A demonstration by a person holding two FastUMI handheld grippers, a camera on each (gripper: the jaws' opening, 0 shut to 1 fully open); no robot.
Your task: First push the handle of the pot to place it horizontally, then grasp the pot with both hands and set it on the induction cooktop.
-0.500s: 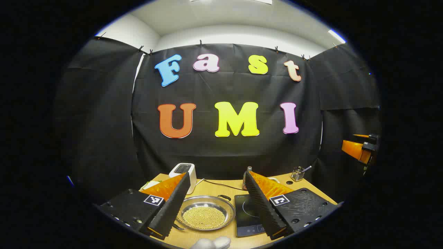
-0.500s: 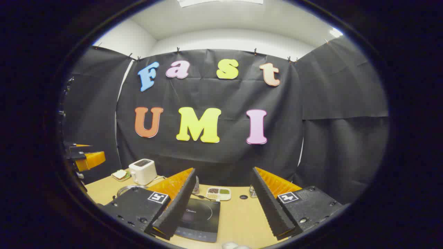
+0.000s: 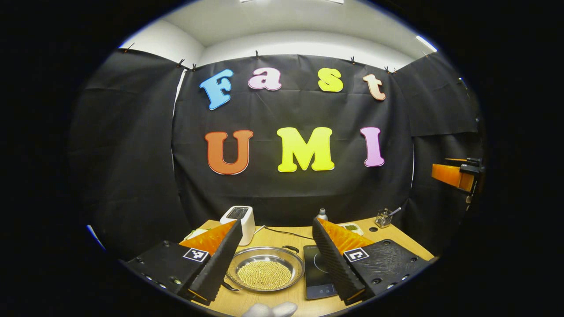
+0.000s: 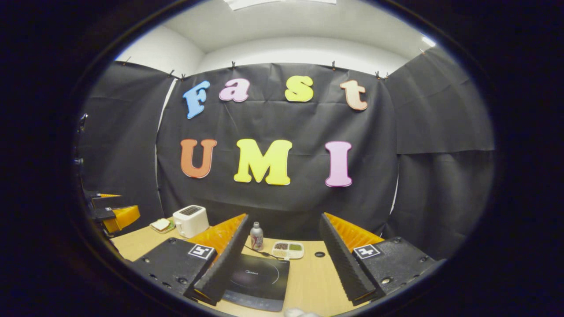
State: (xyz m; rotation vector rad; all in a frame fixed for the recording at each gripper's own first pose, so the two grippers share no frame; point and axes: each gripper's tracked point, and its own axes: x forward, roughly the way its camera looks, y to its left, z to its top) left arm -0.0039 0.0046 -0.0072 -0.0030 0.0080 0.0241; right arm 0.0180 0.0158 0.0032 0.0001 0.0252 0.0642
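A: Pot — seen in the left gripper view, resting flat on the table, just left of the cooktop. It is shallow, metal, and lined with small golden beads. One dark handle is seen at the far rim, another at the near left rim beside the left finger.

B: Noted. Left gripper?

A: Jaws are spread wide, nothing is held. The pot is framed between the fingers but is not touched. The gripper is held above the table's near edge.

B: Right gripper?

A: Also spread wide, nothing gripped. In the right gripper view the cooktop is seen partly behind its left finger; the glass top is bare. The right gripper is also glimpsed far right in the left gripper view, raised, well apart from the pot.

B: Other items logged?

A: A toaster is set at the back left, with a cord trailing across the table. A bottle and a divided tray are placed behind the cooktop. A small holder with a utensil is seen at the back right. A plate with food is placed left of the toaster. Something pale lies at the near edge; what it is cannot be told.
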